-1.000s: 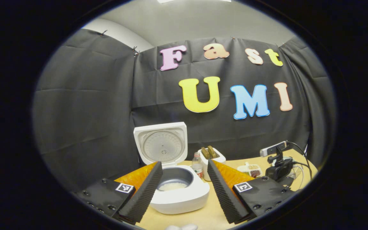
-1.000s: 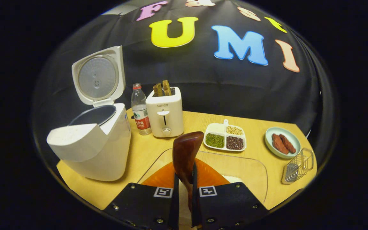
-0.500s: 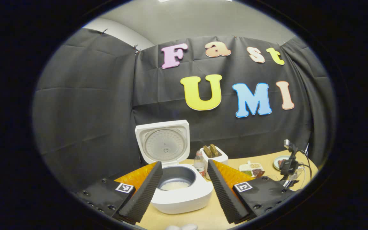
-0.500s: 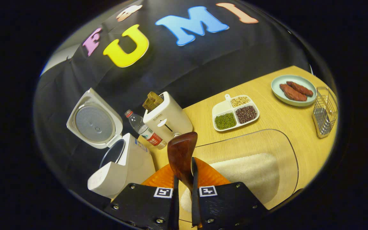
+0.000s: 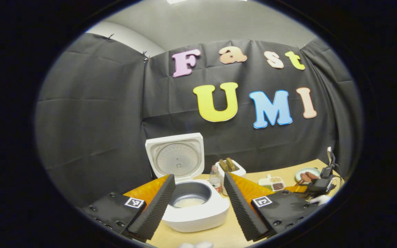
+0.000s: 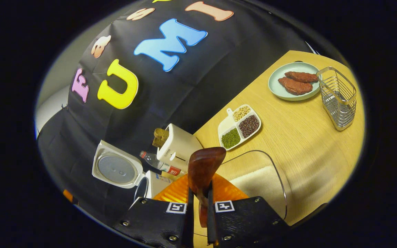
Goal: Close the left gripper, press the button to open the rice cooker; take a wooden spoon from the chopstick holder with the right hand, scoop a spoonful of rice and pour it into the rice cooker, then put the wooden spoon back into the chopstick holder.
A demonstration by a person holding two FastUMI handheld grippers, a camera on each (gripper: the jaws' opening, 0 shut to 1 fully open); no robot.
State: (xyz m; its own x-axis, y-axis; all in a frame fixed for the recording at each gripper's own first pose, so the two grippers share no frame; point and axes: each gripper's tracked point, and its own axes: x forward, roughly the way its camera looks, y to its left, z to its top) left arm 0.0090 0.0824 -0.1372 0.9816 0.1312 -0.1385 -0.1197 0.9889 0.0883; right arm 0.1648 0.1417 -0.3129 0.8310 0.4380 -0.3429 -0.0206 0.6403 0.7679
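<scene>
In the left gripper view, the left claw (image 5: 198, 203) hangs with its two fingers spread wide apart, nothing between them. Framed in that gap is the rice cooker (image 5: 198, 213), standing on the table (image 5: 219, 236) with its lid (image 5: 176, 158) swung fully up and back. White rice lies in the bottom of the inner pot (image 5: 190, 194). Behind the cooker stand a water bottle (image 5: 214, 177) and a toaster (image 5: 231, 168) with two slices poking out of its slots. Far off to the right, near the table's edge, the other gripper shows small and dim, so its details are hard to make out.

In the right gripper view, the right claw (image 6: 198, 217) is clamped on the wooden spoon (image 6: 203, 168), both fingers pressing the handle, with the bowl of the spoon standing up ahead of the fingertips. The view is rolled strongly to one side. Just beyond the spoon lies a clear tray (image 6: 271, 186) holding a heap of rice (image 6: 253, 181). Beside it is a divided dish (image 6: 240, 126) with green, dark red and pale beans. Farther along the table sit a plate (image 6: 277, 90) with two reddish pieces and, next to it, the wire chopstick holder (image 6: 338, 98), upright and well apart from the spoon. The open rice cooker, bottle and toaster appear at the lower left of this view.
</scene>
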